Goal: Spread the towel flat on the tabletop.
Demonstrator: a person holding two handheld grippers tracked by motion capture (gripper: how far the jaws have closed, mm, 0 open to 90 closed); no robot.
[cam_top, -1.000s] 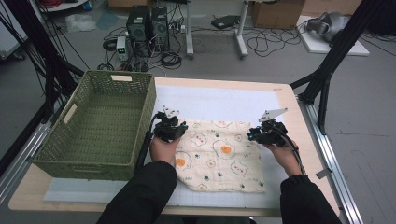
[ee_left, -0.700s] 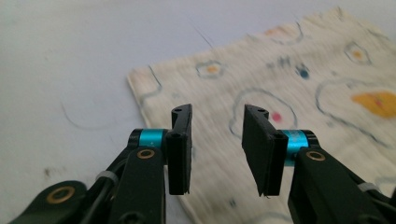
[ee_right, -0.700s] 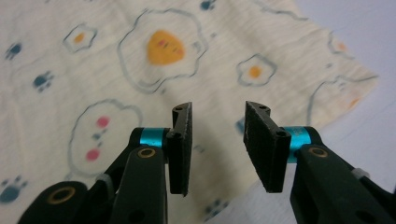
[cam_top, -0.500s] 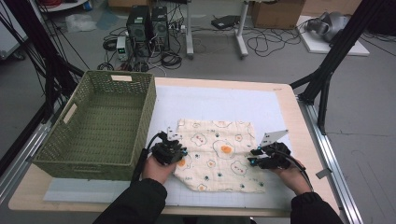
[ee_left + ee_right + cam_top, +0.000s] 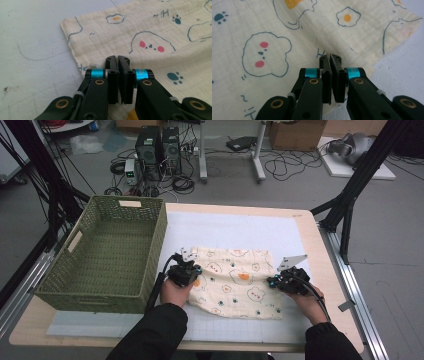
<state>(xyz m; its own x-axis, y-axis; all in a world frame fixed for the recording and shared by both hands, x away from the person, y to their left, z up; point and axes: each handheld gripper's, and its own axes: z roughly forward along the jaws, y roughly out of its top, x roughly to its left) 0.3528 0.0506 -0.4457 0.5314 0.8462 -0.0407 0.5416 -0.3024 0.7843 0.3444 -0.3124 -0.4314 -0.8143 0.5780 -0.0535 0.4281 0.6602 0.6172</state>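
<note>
Cream cloth (image 5: 235, 280) w/ printed eggs, bears and paws lay flat on the white gridded mat (image 5: 240, 232) in the middle of the bench (image 5: 307, 227), spread out but w/ its near edge rumpled.

Left claw (image 5: 189, 270) sat at the cloth's 9 o'clock edge, near the far-left corner. Its jaws had just been closing and in the left claw view (image 5: 118, 60) they stood pressed together w/ the cloth's hem pinched between them; clenched on the cloth. Cloth corner showed at 11 o'clock from the tips in that view, a bear face at 1 o'clock.

Right claw (image 5: 274, 281) sat at the cloth's 3 o'clock edge. Its jaws had just been closing too; in the right claw view (image 5: 330, 58) they were tight together on the cloth's edge, fabric bunched up at the tips. Clenched on the cloth. Bear face at 10 o'clock from the tips, fried-egg print at 1 o'clock, bare mat at 3 o'clock.

Green woven basket (image 5: 75, 240) stood at 9 o'clock of the cloth, apart from it, its right wall just beside the left claw's cable. Both forearms in dark sleeves (image 5: 150, 335) came in from 6 o'clock. Floor past the bench at 12 o'clock held PC towers (image 5: 157, 147) and loose cables.
</note>
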